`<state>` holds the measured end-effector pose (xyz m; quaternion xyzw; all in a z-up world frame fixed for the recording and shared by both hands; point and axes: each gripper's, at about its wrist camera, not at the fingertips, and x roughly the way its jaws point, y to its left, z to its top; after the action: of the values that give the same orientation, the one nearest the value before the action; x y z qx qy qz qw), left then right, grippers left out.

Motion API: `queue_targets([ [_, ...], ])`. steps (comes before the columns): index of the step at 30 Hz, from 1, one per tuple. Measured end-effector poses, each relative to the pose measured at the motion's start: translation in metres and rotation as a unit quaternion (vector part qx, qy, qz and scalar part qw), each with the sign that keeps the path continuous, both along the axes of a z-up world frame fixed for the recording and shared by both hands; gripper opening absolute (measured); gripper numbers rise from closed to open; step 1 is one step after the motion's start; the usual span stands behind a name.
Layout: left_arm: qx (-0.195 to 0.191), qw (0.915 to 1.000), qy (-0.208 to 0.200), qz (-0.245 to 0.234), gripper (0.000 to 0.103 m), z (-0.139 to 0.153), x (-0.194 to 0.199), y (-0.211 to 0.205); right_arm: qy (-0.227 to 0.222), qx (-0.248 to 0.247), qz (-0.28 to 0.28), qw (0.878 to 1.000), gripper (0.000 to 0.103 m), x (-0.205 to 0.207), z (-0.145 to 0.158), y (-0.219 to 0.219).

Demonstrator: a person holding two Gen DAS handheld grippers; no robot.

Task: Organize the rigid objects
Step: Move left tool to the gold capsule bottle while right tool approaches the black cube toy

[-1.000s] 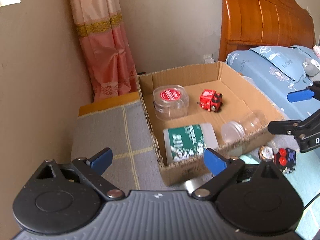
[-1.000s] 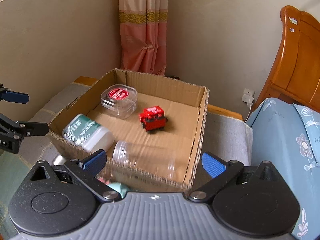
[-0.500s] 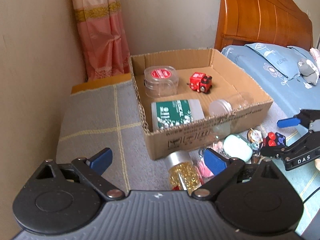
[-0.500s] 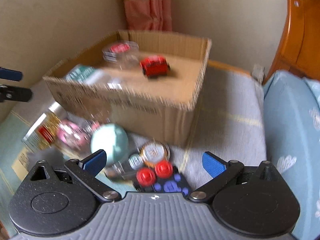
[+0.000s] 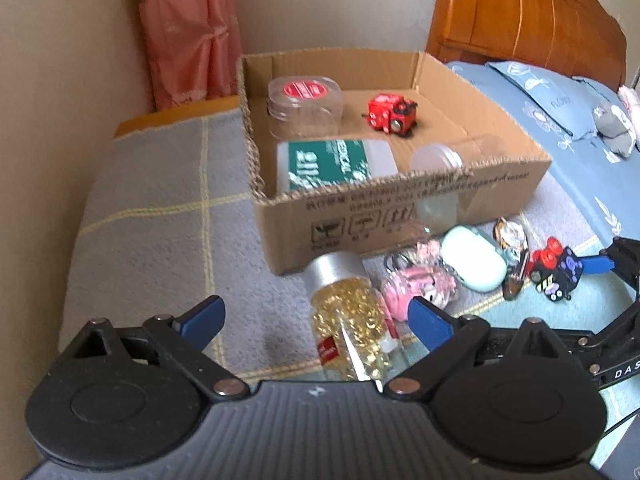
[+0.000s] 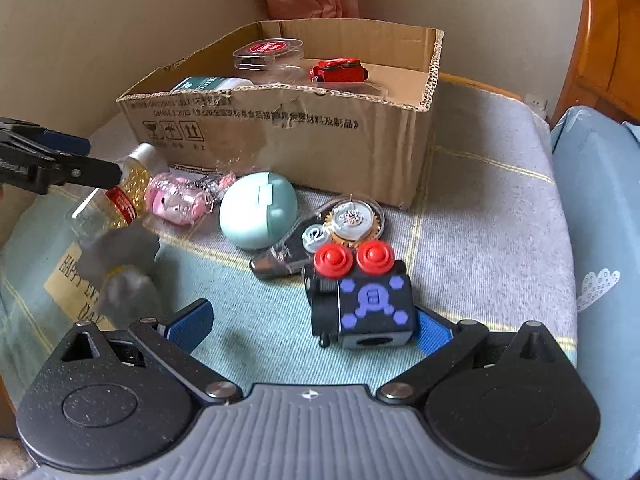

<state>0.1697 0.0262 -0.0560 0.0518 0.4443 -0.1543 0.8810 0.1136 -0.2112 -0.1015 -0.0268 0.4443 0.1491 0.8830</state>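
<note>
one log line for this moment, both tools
left tool: open, over gold-bead bottle | right tool: open, at black toy with red knobs | cardboard box: four items inside

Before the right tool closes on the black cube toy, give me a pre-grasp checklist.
1. Right tool open: ok.
2. Black cube toy with red knobs between its fingers: ok, though it sits nearer the right finger.
3. Clear round tape dispenser apart from the toy: cannot tell, they look to be touching.
4. Room in the open cardboard box: ok, bare floor beside the red toy car.
5. Left tool out of the way: ok, open over the clear bottle of gold capsules.
</note>
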Motion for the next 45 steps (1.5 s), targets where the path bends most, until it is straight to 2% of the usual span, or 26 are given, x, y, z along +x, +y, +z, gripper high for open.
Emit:
queue_targets([
  [5,0.011,0.9999,0.010,0.004,0.098,-0.010,0.002,-0.001,-0.021,-0.046,0.002,0.999,0.103,-0.009,-0.005,0.009],
  [9,0.007,0.9997,0.021,0.006,0.098,-0.013,-0.003,0.009,-0.023,-0.043,-0.004,0.999,0.103,-0.009,-0.005,0.005],
  [14,0.023,0.9993,0.027,0.013,0.098,-0.017,-0.012,0.024,-0.033,-0.041,-0.003,0.999,0.103,-0.010,-0.006,0.005],
  [21,0.036,0.9973,0.027,0.058,0.098,-0.024,-0.006,0.049,-0.042,-0.040,-0.009,0.998,0.103,-0.013,-0.008,0.005],
  [26,0.037,0.9964,0.026,0.071,0.098,-0.029,0.002,0.055,-0.046,-0.039,-0.012,0.998,0.103,-0.015,-0.008,0.006],
  [36,0.017,0.9997,0.011,-0.014,0.098,-0.034,-0.020,0.041,-0.052,-0.038,-0.009,0.998,0.103,-0.015,-0.008,0.006],
  [39,0.014,0.9992,0.008,-0.038,0.102,-0.035,-0.025,0.036,-0.056,-0.037,-0.007,0.998,0.103,-0.017,-0.008,0.005],
  [45,0.009,0.9981,-0.031,-0.053,0.102,-0.039,-0.038,0.028,-0.061,-0.036,-0.005,0.997,0.103,-0.019,-0.008,0.004],
])
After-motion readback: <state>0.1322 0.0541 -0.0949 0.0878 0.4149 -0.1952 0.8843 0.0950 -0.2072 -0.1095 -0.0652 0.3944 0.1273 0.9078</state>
